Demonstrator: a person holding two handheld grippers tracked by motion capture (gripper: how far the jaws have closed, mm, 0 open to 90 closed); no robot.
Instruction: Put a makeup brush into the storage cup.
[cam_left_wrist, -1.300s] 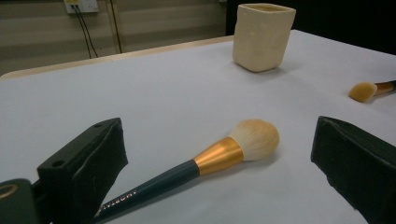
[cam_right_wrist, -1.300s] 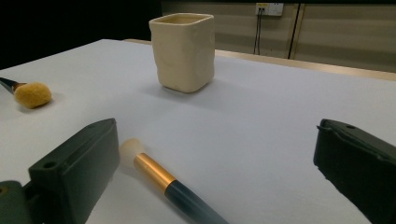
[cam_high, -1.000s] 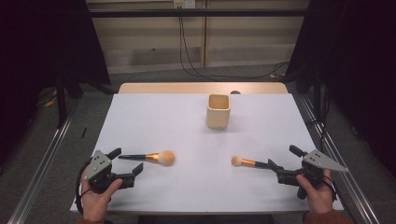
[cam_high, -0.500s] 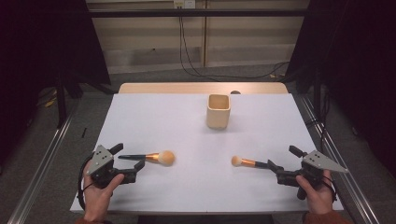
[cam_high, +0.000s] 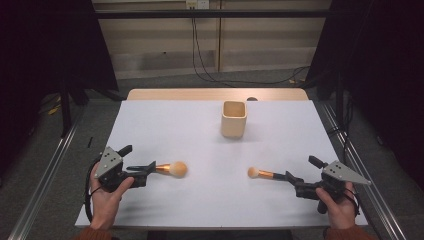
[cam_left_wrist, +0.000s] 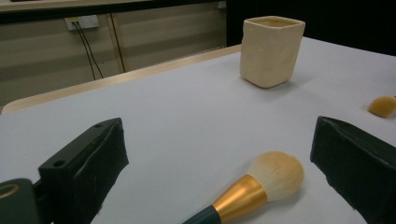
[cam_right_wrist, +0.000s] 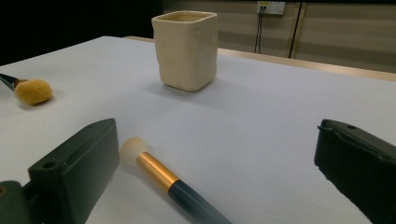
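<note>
Forward along the tabletop's near edge, the left gripper (cam_high: 142, 169) has closed in: its open fingers (cam_left_wrist: 84, 170) now straddle the round brush (cam_left_wrist: 254, 189). Right gripper (cam_high: 295, 181), fingers spread, flanks the flat-tipped brush (cam_right_wrist: 161, 179).

my jaws black | makeup brush (cam_left_wrist: 252, 193) tan bristles, gold ferrule, dark teal handle | second brush (cam_right_wrist: 175, 186) cream tip, gold ferrule | cup (cam_high: 234, 119) cream | table (cam_high: 165, 130) white

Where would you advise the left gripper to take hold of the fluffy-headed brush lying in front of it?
Grip the brush on its dark handle just behind the gold ferrule, likely from above with the open left gripper straddling it. It lies flat, and the rigid handle is narrow, while the bristle head is soft.
</note>
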